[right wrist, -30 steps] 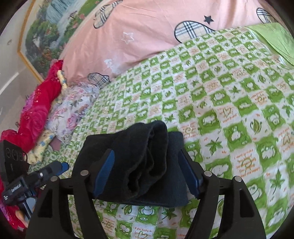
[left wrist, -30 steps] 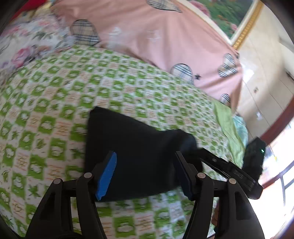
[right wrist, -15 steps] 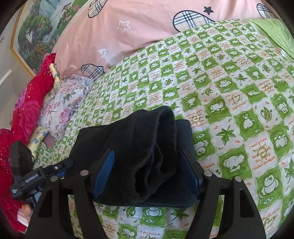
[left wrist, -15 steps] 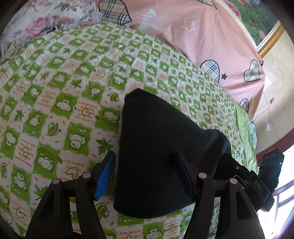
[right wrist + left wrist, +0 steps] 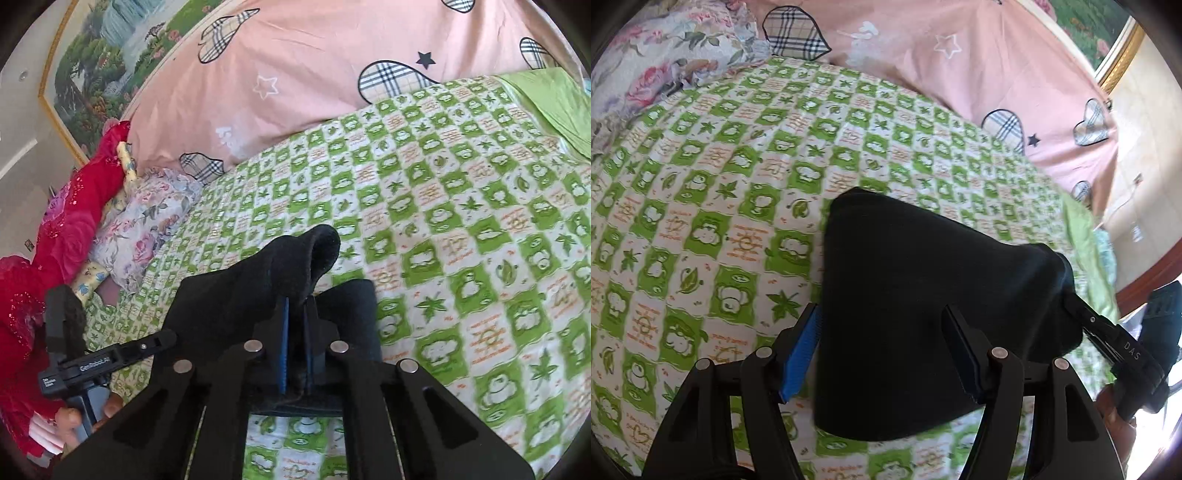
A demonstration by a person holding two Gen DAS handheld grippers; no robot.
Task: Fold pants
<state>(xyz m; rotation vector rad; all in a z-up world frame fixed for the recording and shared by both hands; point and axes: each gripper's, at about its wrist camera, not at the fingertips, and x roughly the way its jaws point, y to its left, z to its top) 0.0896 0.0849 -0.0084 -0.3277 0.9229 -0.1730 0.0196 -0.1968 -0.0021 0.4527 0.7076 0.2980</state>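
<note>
The black pants (image 5: 905,295) lie folded into a thick bundle on the green-and-white checked bed sheet (image 5: 720,184). My left gripper (image 5: 882,350) is open, its blue-padded fingers straddling the near edge of the bundle. My right gripper (image 5: 295,350) is shut on a raised fold of the pants (image 5: 295,266), which stands up between its blue pads. The right gripper also shows at the right of the left wrist view (image 5: 1108,343), at the bundle's far end. The left gripper shows at the left of the right wrist view (image 5: 110,358).
A pink duvet with plaid hearts (image 5: 295,74) lies along the head of the bed. A floral pillow (image 5: 144,221) and red bedding (image 5: 55,240) sit at the left side. A plain green cloth (image 5: 546,99) lies at the right. A framed painting (image 5: 92,55) hangs behind.
My right gripper has closed from open onto the top fold of the pants and pinched it upward. My left gripper stays open at the bundle's edge.
</note>
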